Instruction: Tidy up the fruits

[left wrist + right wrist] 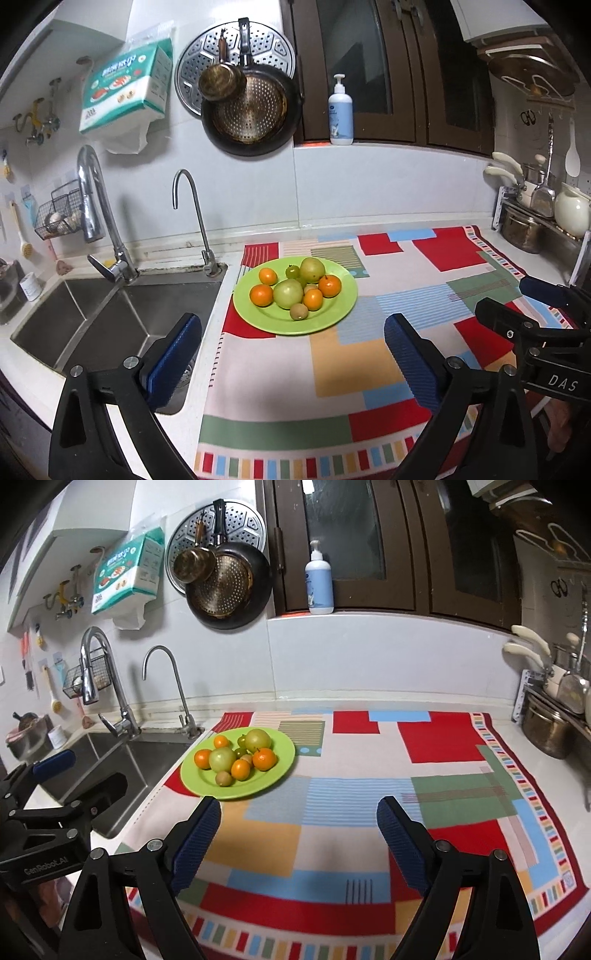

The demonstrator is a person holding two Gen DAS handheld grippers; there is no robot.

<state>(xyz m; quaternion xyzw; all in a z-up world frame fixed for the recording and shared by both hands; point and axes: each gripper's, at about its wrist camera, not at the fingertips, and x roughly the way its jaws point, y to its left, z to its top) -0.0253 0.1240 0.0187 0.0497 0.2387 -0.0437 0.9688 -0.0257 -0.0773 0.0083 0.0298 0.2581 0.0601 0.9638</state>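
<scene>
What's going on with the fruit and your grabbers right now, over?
Left gripper and right gripper: jaws open, empty, above the cloth. Fruits all piled on green plate beside sink. Nothing in the way.

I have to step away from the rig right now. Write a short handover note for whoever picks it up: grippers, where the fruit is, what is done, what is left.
Left hand-held gripper: open, empty, above the cloth near the sink's edge.
Right hand-held gripper: open, empty, above the patterned cloth.
Fruit: all on the green plate at the cloth's left end beside the sink: four oranges, two large green fruits, and a few small ones.
Done: every visible fruit is gathered on the plate; none lies loose on the cloth.
Left: probably nothing, unless sorting by kind is wanted; fruit out of view cannot be ruled out.
</scene>
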